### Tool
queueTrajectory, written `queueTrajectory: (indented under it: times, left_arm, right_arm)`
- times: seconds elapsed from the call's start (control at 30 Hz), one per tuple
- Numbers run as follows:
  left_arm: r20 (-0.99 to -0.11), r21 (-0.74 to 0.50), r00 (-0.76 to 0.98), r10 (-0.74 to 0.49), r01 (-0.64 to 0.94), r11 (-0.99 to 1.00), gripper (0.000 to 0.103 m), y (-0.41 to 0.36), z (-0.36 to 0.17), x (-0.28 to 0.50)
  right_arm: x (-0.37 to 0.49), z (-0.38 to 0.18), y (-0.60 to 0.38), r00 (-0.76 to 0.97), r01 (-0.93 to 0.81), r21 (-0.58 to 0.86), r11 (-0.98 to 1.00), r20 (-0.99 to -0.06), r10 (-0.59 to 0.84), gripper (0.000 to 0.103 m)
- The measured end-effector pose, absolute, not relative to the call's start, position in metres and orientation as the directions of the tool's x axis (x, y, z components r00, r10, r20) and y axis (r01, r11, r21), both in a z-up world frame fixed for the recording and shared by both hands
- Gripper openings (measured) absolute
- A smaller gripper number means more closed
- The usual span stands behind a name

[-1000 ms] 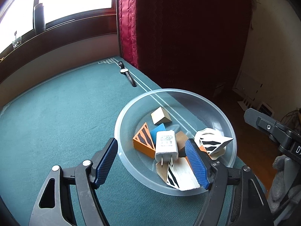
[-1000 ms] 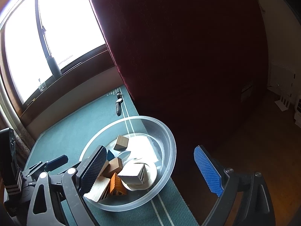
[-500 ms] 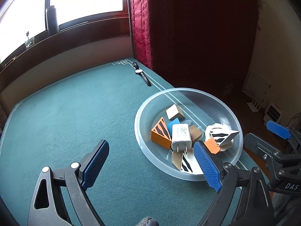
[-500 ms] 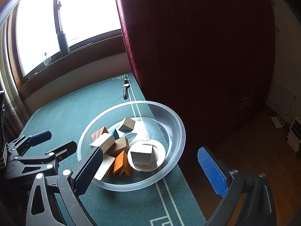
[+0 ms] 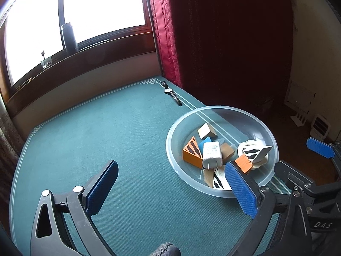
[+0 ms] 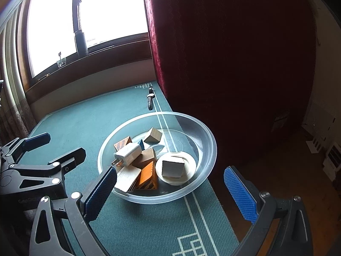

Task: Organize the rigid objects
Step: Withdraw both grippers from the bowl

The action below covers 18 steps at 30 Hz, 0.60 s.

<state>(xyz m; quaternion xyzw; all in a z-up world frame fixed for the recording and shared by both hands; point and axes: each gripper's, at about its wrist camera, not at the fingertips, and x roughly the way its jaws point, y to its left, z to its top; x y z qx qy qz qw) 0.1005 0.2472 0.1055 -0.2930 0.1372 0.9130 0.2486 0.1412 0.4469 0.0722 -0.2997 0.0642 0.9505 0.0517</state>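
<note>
A clear plastic bowl (image 5: pixel 221 109) (image 6: pixel 210 143) sits at the right edge of the green table. In it lie a white charger plug (image 5: pixel 212 154) (image 6: pixel 127 152), an orange striped wedge (image 5: pixel 191 155) (image 6: pixel 148 177), wooden blocks (image 5: pixel 206 130) (image 6: pixel 153 135) and a small white dish (image 6: pixel 189 170) bearing a pale block (image 6: pixel 172 168). My left gripper (image 5: pixel 170 168) hovers left of the bowl, its jaws opening with nothing between them. My right gripper (image 6: pixel 170 172) hangs open in front of the bowl's near rim, holding nothing.
A black wristwatch (image 5: pixel 171 92) (image 6: pixel 150 100) lies near the table's far right corner. A dark red curtain (image 5: pixel 166 42) hangs just beyond the table's right edge, where the floor drops away. A window sill with a dark bottle (image 5: pixel 69 34) runs along the back.
My left gripper has spread wider and drawn back leftward from the bowl, leaving the charger plug lying among the blocks. My right gripper has backed off and rolled level.
</note>
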Motion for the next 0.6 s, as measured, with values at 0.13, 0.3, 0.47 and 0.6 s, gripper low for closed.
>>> queueTrajectory:
  times: [0.13, 0.3, 0.47, 0.6]
  left_arm:
    - [-0.601, 0.114, -0.709, 0.369, -0.533, -0.838, 0.101, 0.2459, 0.1051, 0.1018]
    - [-0.602, 0.129, -0.716, 0.353, -0.524, -0.842, 0.101, 0.2463, 0.103, 0.1025]
    - [-0.599, 0.164, -0.73, 0.328, -0.513, -0.842, 0.101, 0.2485, 0.1, 0.1058]
    - [-0.598, 0.192, -0.741, 0.306, -0.503, -0.843, 0.101, 0.2507, 0.0972, 0.1067]
  right_arm:
    - [0.1417, 0.071, 0.4458, -0.812, -0.146, 0.078, -0.986, -0.579, 0.074, 0.102]
    - [0.144, 0.0717, 0.4442, -0.815, -0.161, 0.05, -0.986, -0.569, 0.104, 0.102]
    - [0.1432, 0.0699, 0.4386, -0.815, -0.164, 0.007, -0.986, -0.565, 0.131, 0.102]
    - [0.1417, 0.0676, 0.4383, -0.809, -0.166, 0.001, -0.986, -0.572, 0.136, 0.102]
